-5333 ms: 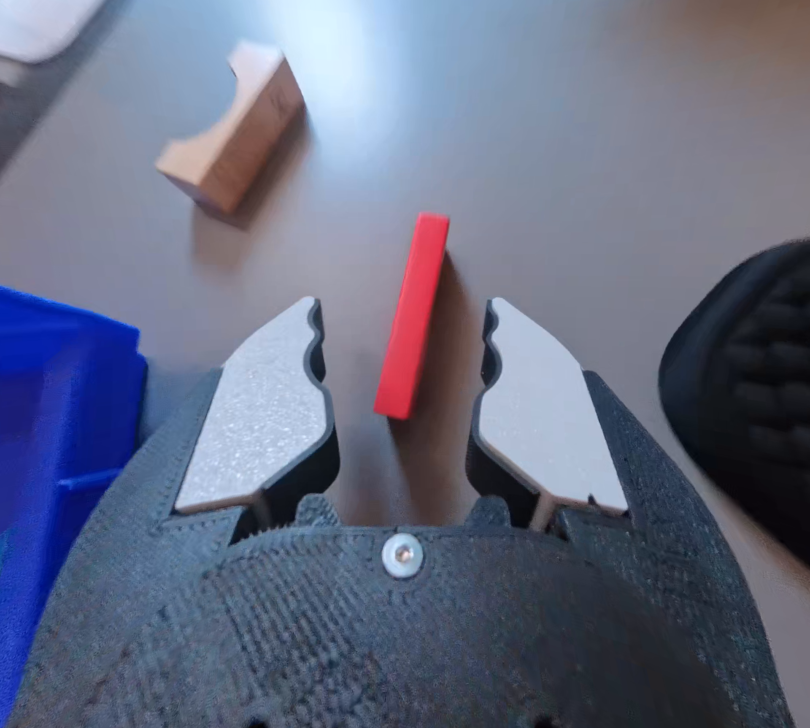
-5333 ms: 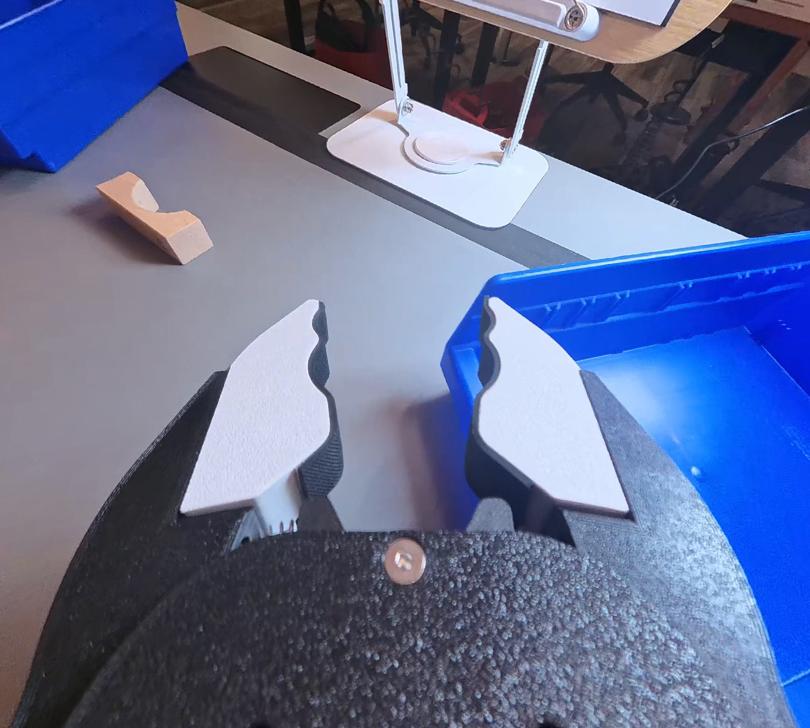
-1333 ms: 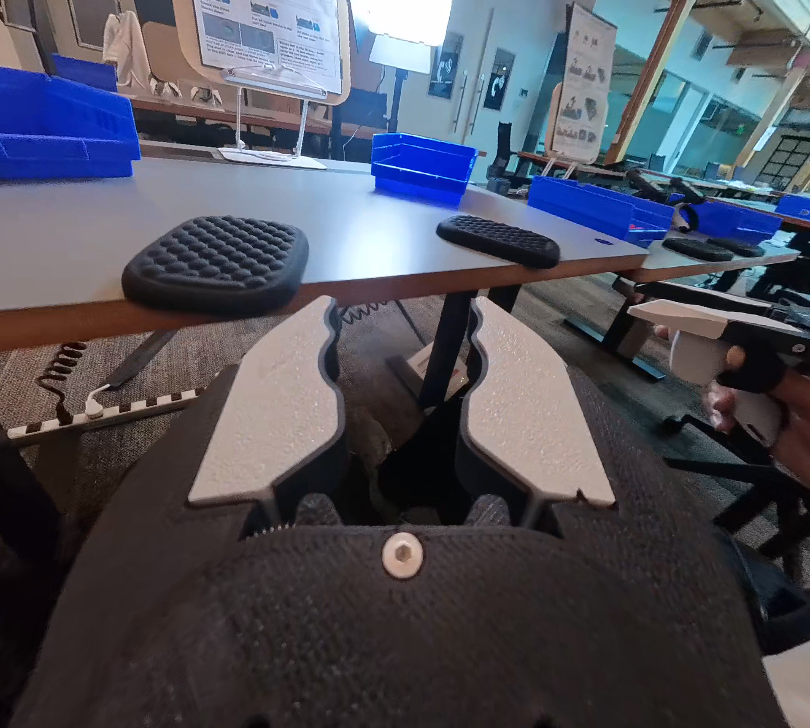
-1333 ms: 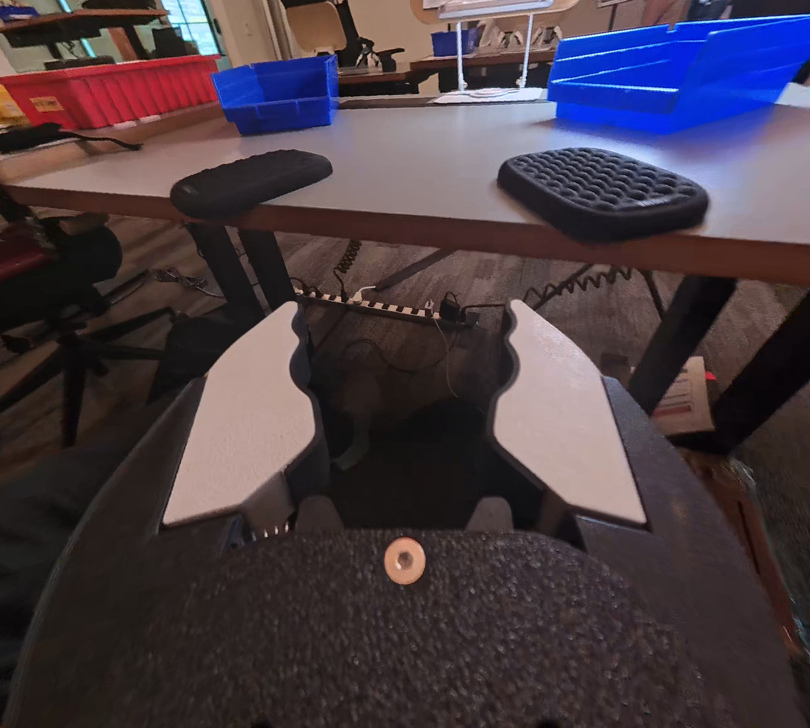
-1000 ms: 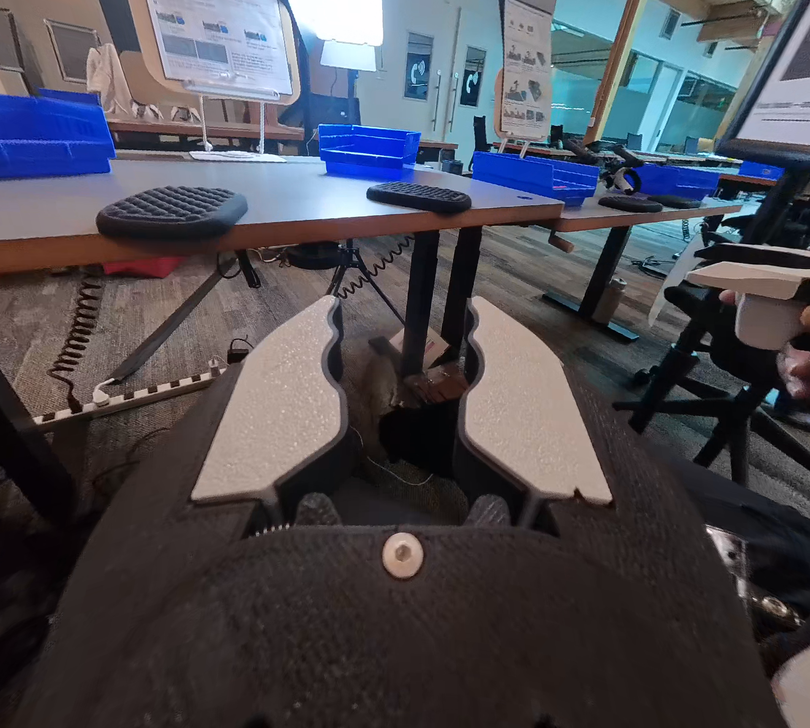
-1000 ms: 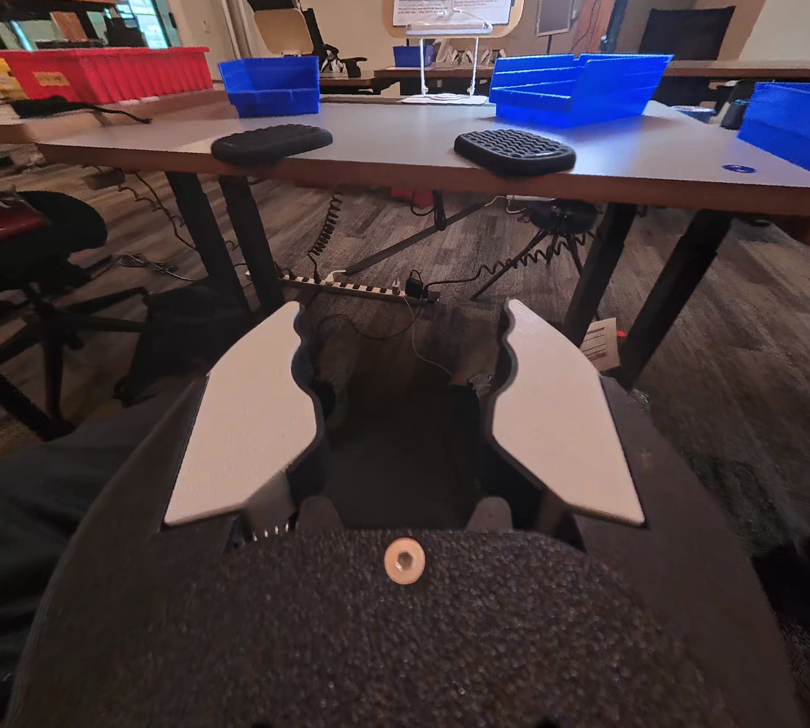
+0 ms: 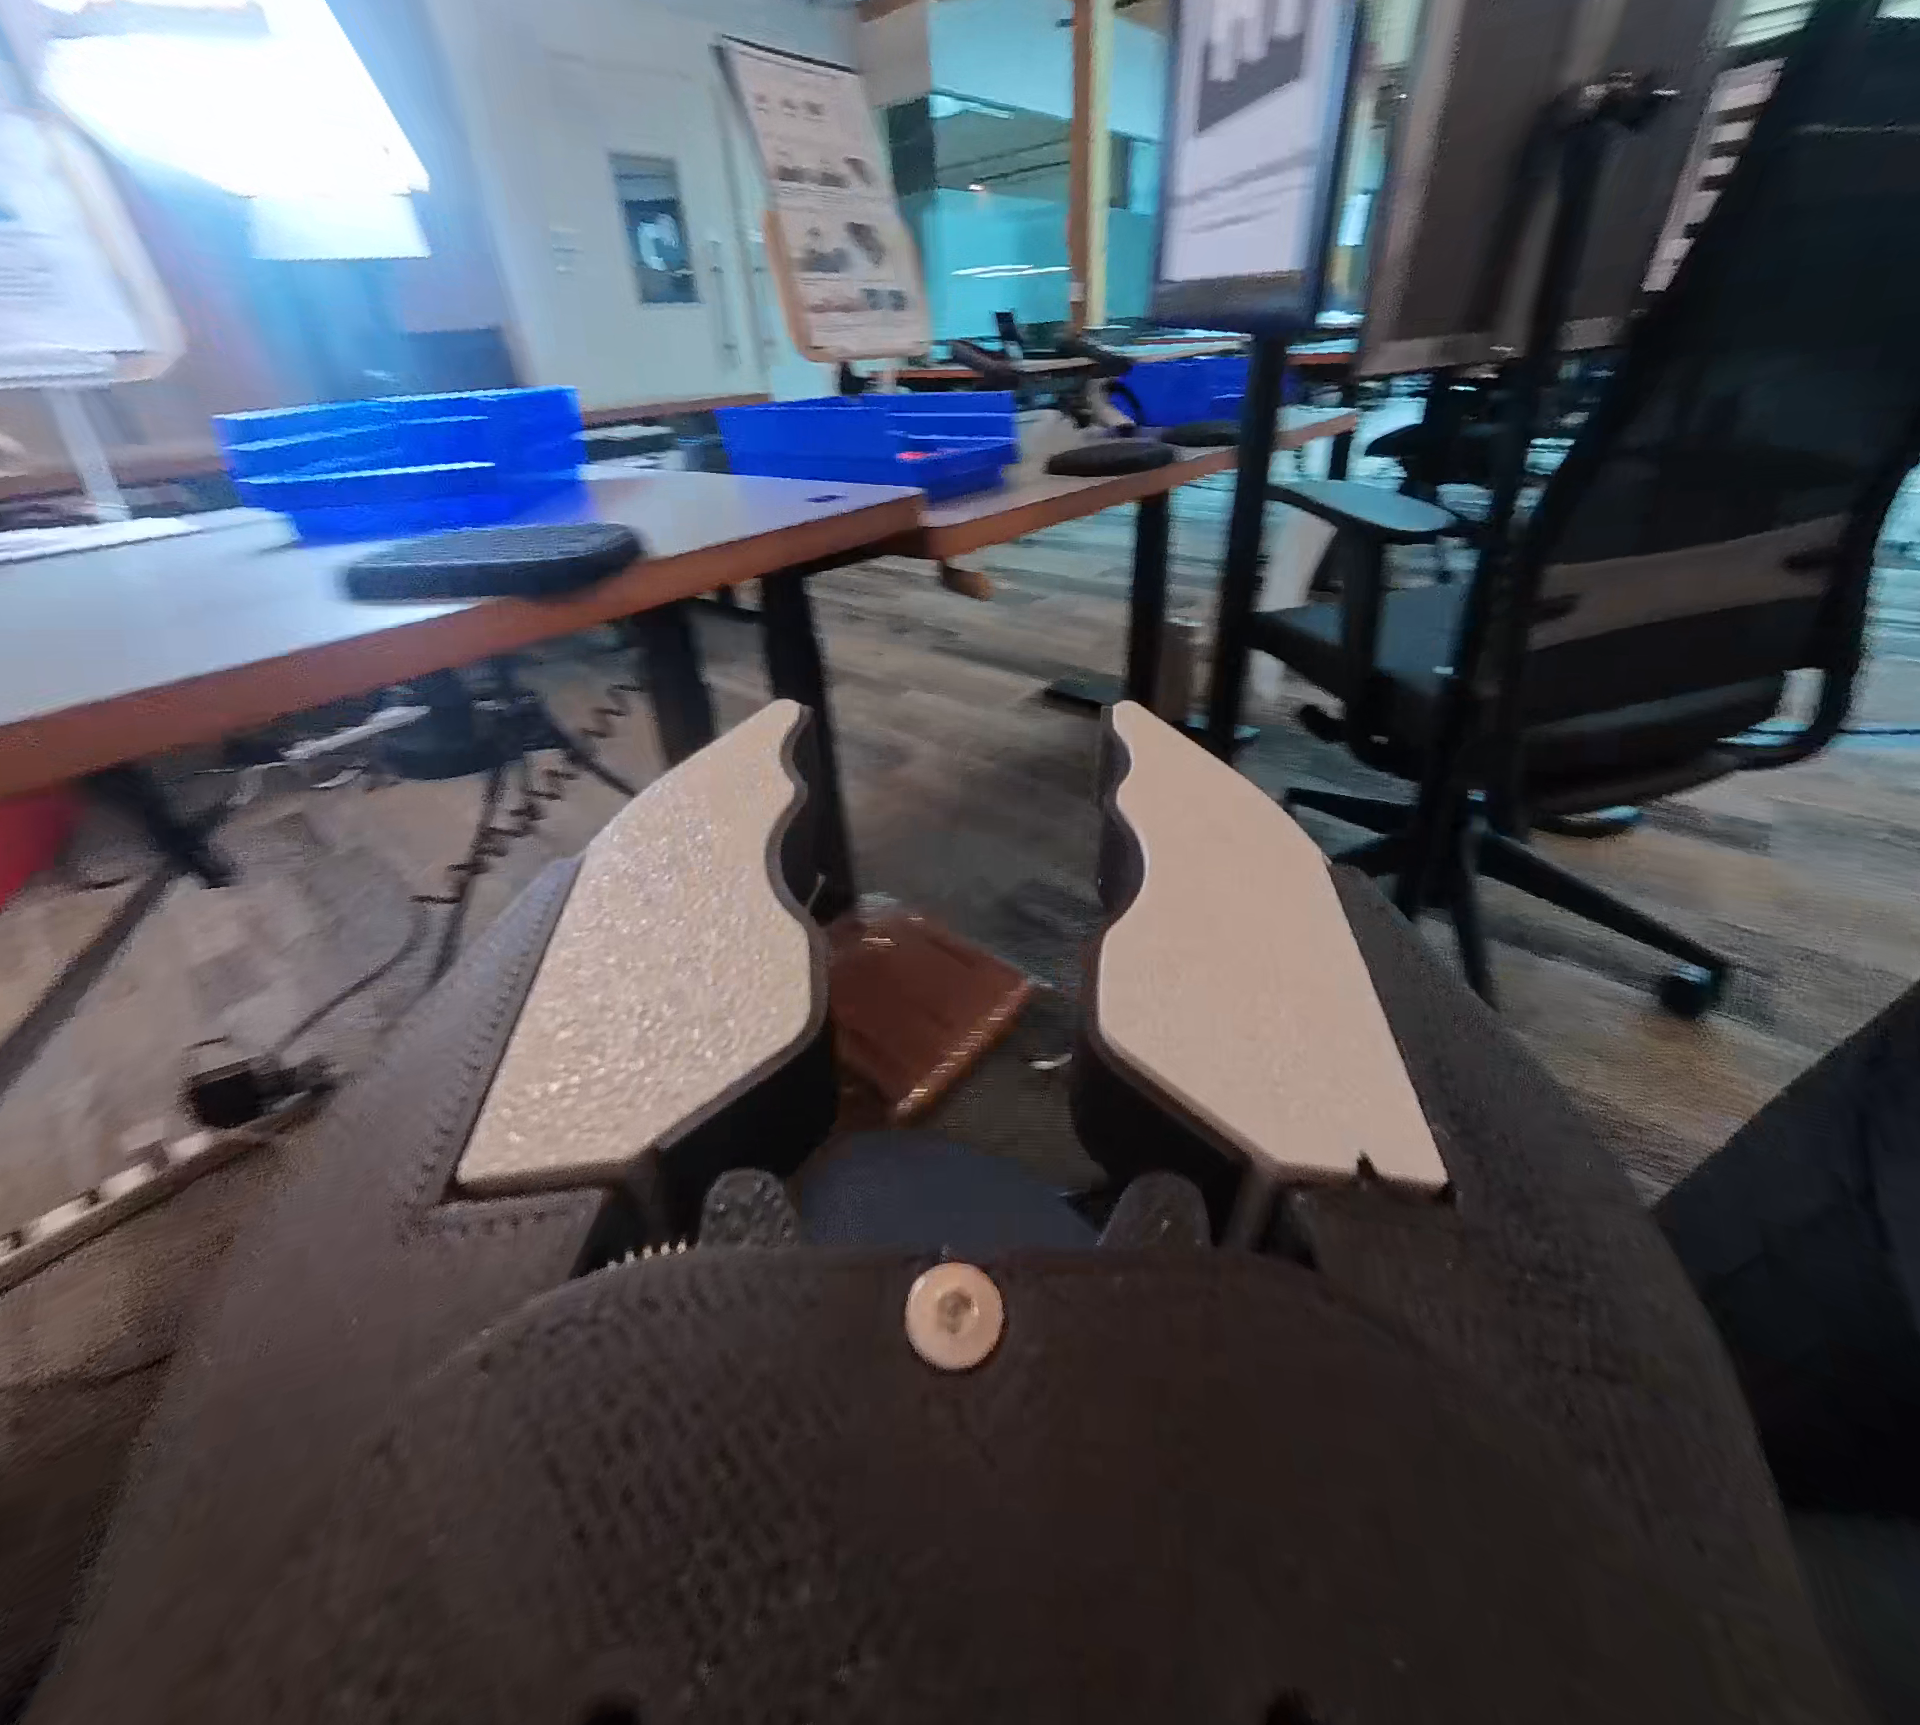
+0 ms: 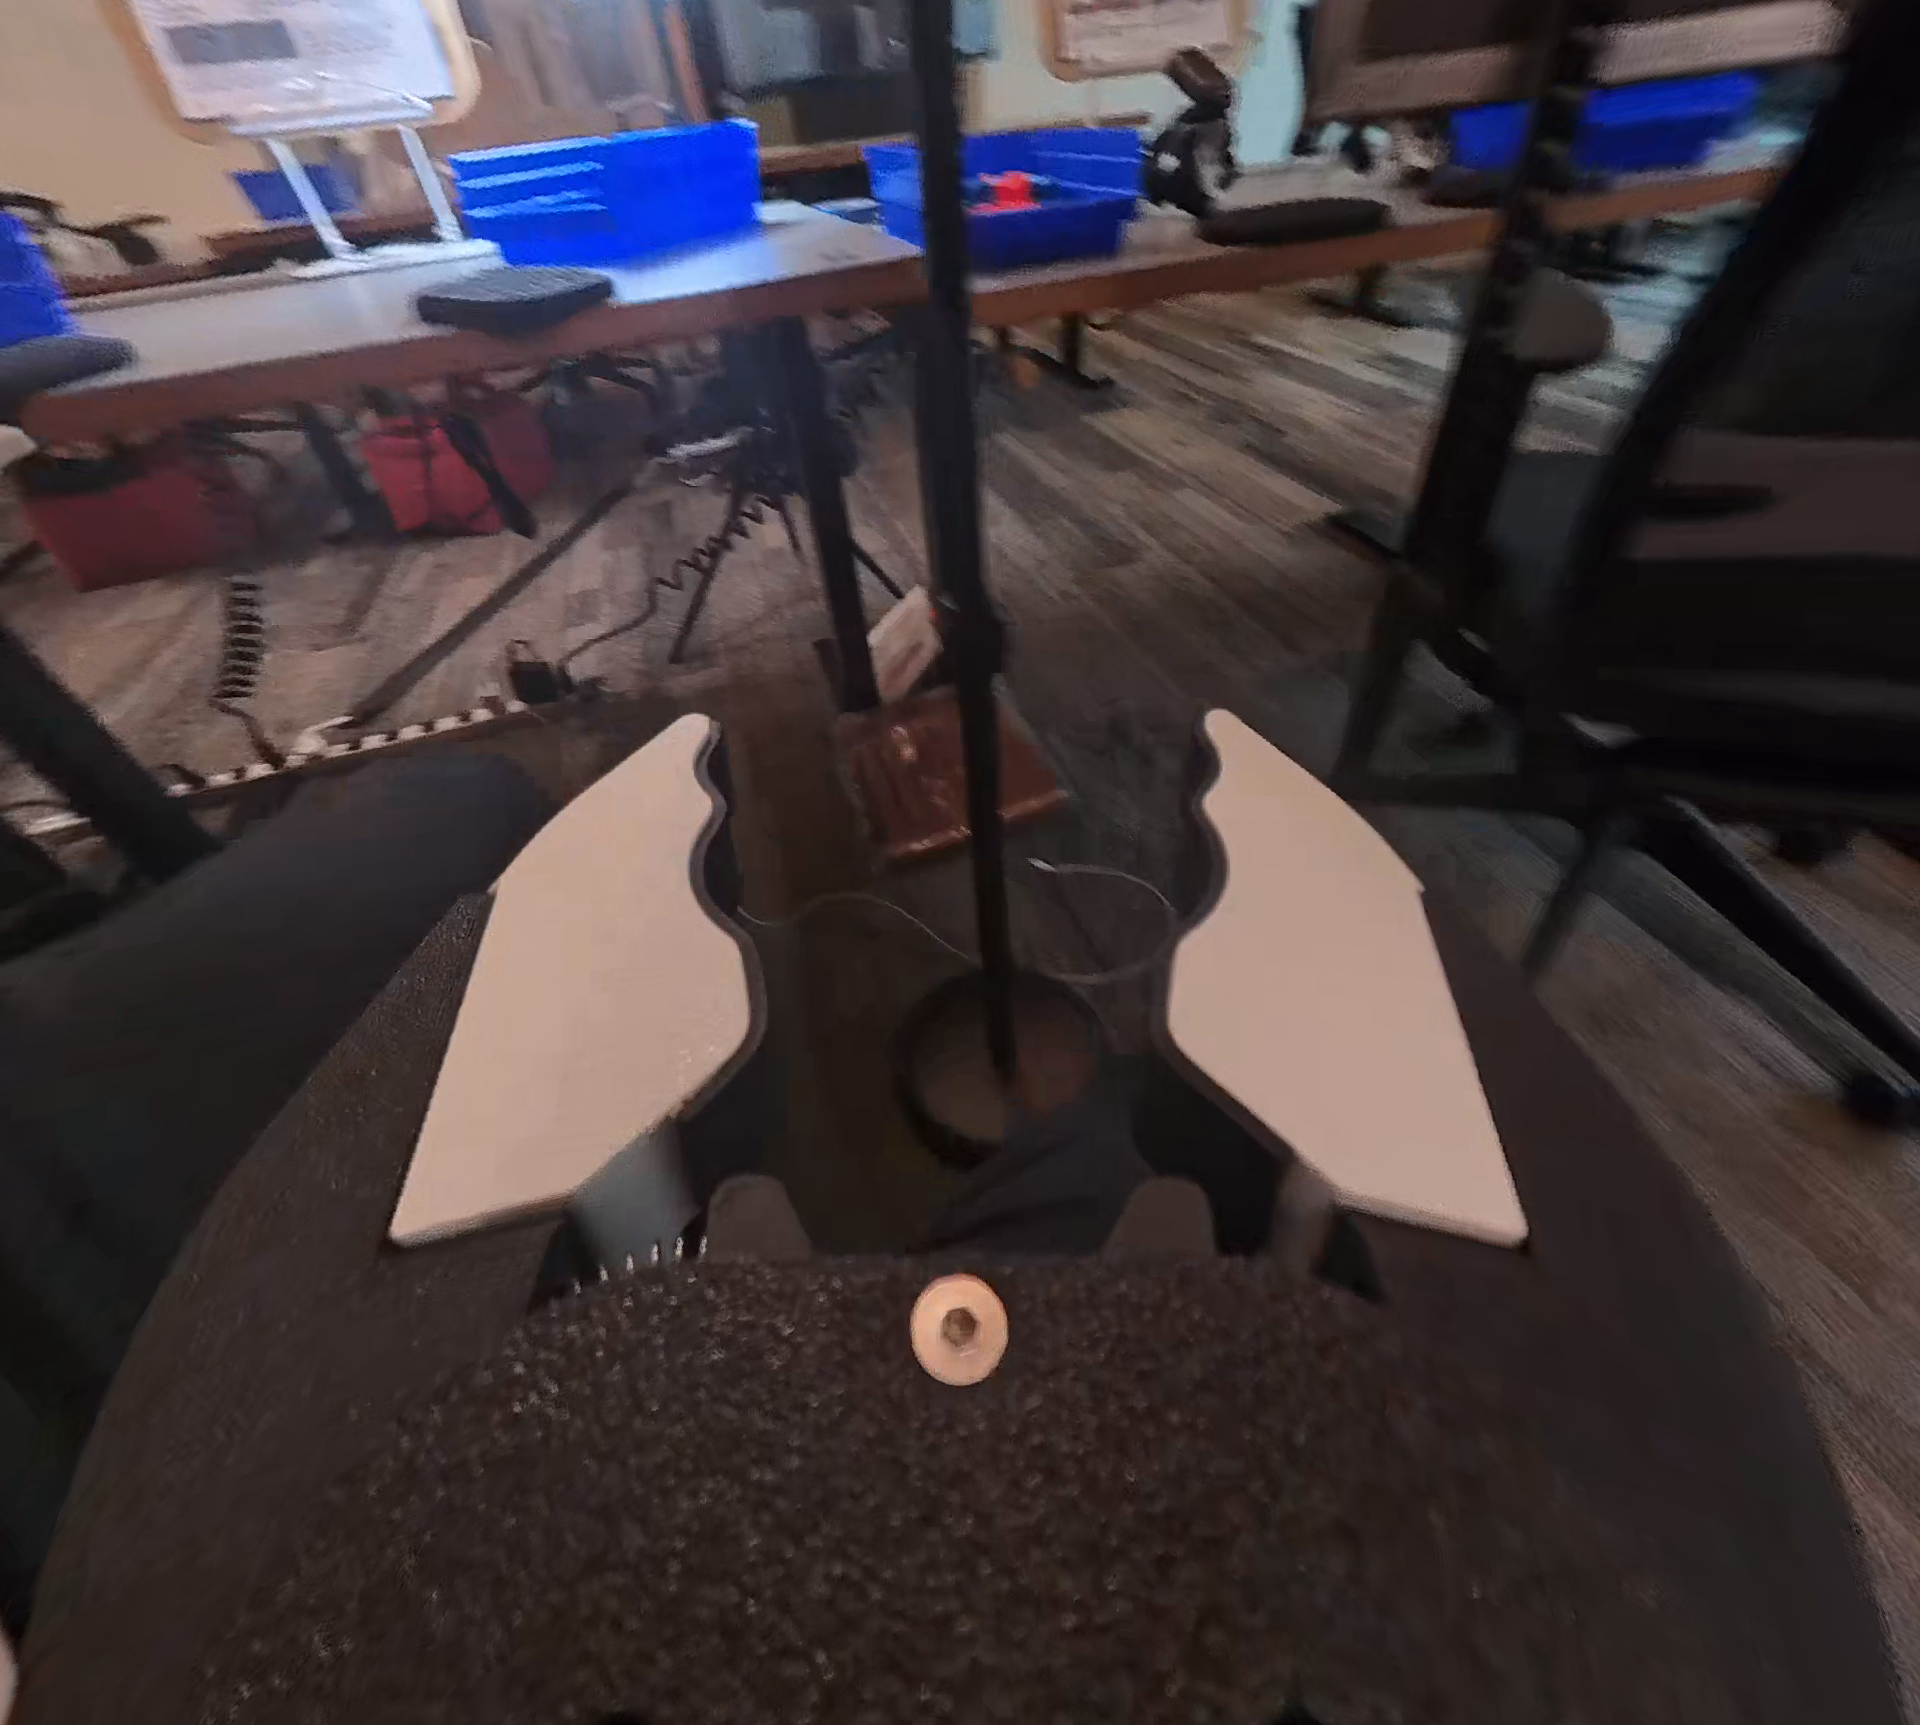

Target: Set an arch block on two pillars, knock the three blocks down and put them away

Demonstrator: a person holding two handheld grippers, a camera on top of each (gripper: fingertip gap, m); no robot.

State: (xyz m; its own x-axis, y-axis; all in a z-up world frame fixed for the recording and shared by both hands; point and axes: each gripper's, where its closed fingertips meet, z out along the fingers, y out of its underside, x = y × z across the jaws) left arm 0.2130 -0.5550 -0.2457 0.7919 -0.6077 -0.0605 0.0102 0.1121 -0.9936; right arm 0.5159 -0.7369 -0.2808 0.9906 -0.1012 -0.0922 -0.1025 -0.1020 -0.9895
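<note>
No arch block or pillar block shows in either view. My left gripper (image 7: 951, 719) is open and empty, held low below table height and pointed across the floor. My right gripper (image 8: 958, 725) is open wider and empty, also held low, with a thin black pole (image 8: 951, 325) rising just beyond its fingers. The grey table (image 7: 208, 626) lies far off to the left with a blue bin (image 7: 400, 454) on it. It also shows in the right wrist view (image 8: 312, 335) with the same blue bin (image 8: 608, 195).
A black office chair (image 7: 1662, 584) stands at the right. A black stand post (image 7: 1242, 532) rises ahead. A brown foot plate (image 7: 914, 1010) lies on the floor. A black pad (image 7: 488, 558) sits at the table edge. A person's dark-clad leg (image 8: 208, 948) is at left.
Both grippers have left the tabletop, dropped below its edge and swung right, so the table slid left and the chair and stand came into view. Both stay open and empty.
</note>
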